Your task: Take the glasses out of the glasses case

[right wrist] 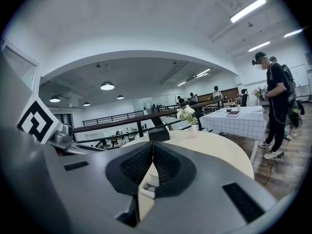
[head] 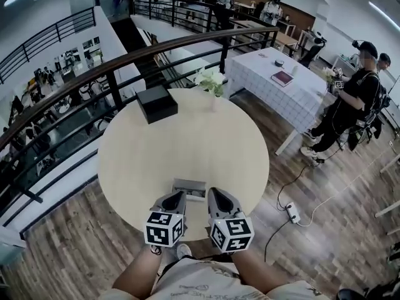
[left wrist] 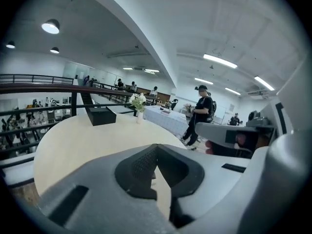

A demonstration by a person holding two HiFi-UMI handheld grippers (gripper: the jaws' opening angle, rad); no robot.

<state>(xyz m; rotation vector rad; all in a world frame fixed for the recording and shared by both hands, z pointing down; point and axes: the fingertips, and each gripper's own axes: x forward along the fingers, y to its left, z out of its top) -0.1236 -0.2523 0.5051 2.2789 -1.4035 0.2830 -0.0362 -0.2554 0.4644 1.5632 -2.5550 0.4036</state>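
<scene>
Glasses case (head: pixel 189 189) sits flat on the round table (head: pixel 144 161), close to the near edge and right in front of the person, and that's where we pick things up in the head view. It's a small grey rectangle with a paler rim, its long axis running left to right across the person, one short end toward each gripper. It's too small here to tell whether the lid is up, and no glasses show anywhere on the table, so I'd judge the task barely begun: opening, if that's needed, and lifting out are both left to do. The left gripper (head: pixel 178 199) and right gripper (head: pixel 216 197) hover just this side of the case, one off each end, noses angled in toward it, close but not clearly touching. Over to the left gripper view: the left gripper (left wrist: pixel 156 152) has its dark ribbed pads pressed together at the tips, nothing pinched, only bare tabletop showing in the gap behind them; a black box (left wrist: pixel 102 116) and a vase of white flowers (left wrist: pixel 139 104) stand well off across the table. Now the right gripper view: the right gripper (right wrist: pixel 152 150) is pressed together too, tips meeting, nothing held, and low in the gap there's a pale-edged corner, probably the case (right wrist: pixel 148 189), lying just beneath the nose. Both tools will have to spread before either can take hold.
</scene>
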